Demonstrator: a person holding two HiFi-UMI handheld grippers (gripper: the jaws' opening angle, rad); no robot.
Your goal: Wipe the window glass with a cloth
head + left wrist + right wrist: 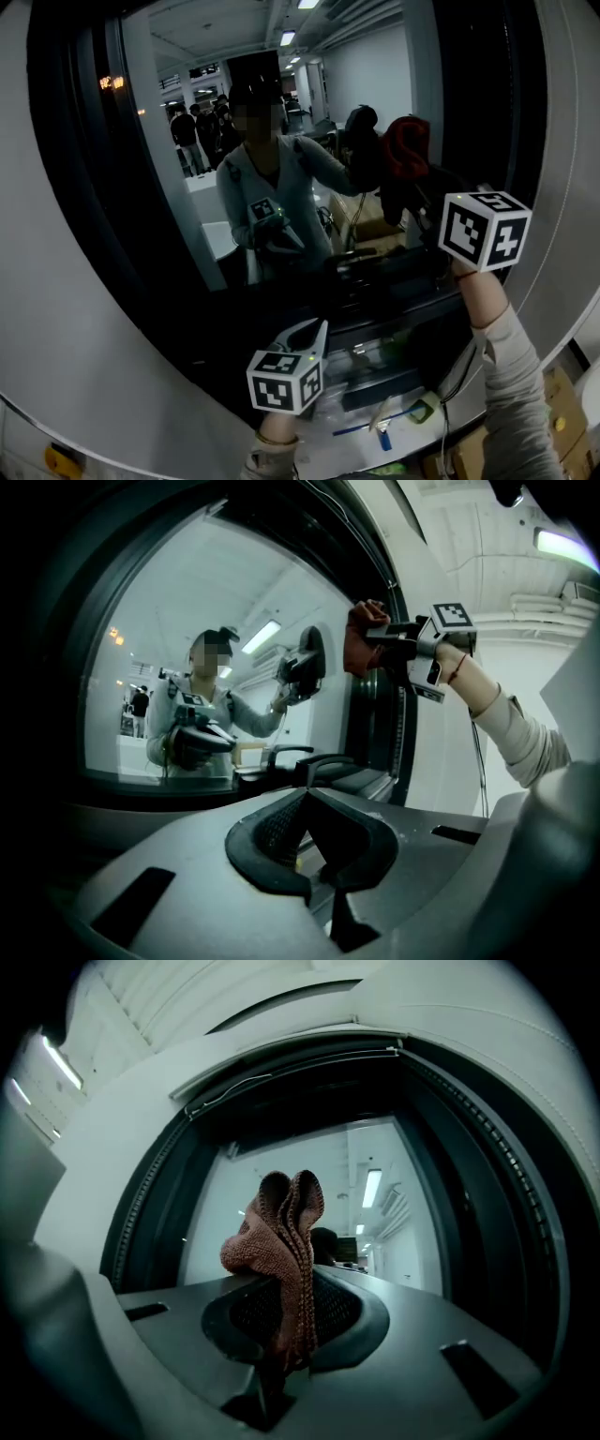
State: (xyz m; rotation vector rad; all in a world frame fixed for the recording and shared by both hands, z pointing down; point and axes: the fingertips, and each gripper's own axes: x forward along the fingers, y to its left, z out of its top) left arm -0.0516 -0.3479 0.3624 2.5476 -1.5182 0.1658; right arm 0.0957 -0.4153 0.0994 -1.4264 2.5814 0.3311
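The dark window glass (187, 187) fills the head view and mirrors a person holding the grippers. My right gripper (417, 192) is raised at the upper right, close to the pane, and is shut on a red-brown knitted cloth (405, 150). In the right gripper view the cloth (281, 1241) stands bunched up out of the closed jaws of the right gripper (286, 1283), with the glass (375, 1213) just beyond. My left gripper (314, 333) hangs low at the centre, below the pane. Its jaws (305, 794) meet at the tips and hold nothing. From there the cloth (361, 644) shows by the frame.
A wide white curved frame (84, 356) surrounds the glass, with a dark rubber seal (141, 1213) along its edge. Below the window lie a blue pen (375, 424), a cable and small items. Cardboard boxes (562, 422) stand at the lower right.
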